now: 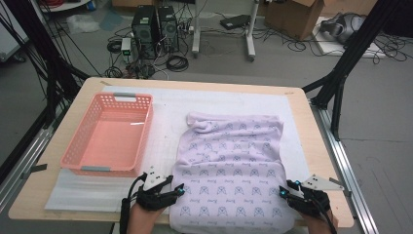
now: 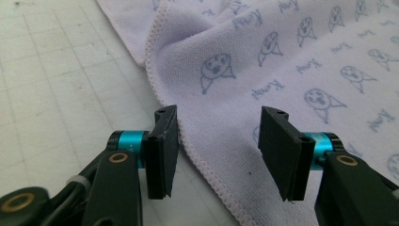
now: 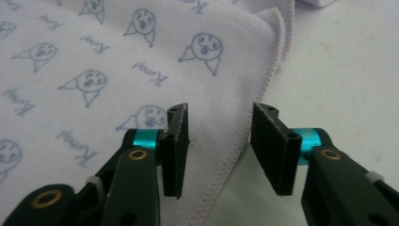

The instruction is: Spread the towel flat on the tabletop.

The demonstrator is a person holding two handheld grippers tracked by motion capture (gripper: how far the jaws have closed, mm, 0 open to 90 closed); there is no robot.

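A lavender towel (image 1: pixel 229 161) printed with small blue faces lies on the white mat, its far end bunched and its near end hanging over the table's front edge. My left gripper (image 1: pixel 180 189) is at the towel's near-left edge. In the left gripper view it (image 2: pixel 219 141) stands open, the stitched hem (image 2: pixel 207 165) running between the jaws with no pad pressing on it. My right gripper (image 1: pixel 283 191) is at the near-right edge. It (image 3: pixel 219 141) is open too, with the towel (image 3: pixel 94 56) under its left jaw and the hem (image 3: pixel 235 155) crossing the gap.
An empty pink plastic basket (image 1: pixel 147 124) stands on the mat (image 1: pixel 165 112) left of the towel. The wooden table (image 1: pixel 304 131) ends close to the towel's right side. Computers, cables and boxes lie on the floor beyond the far edge.
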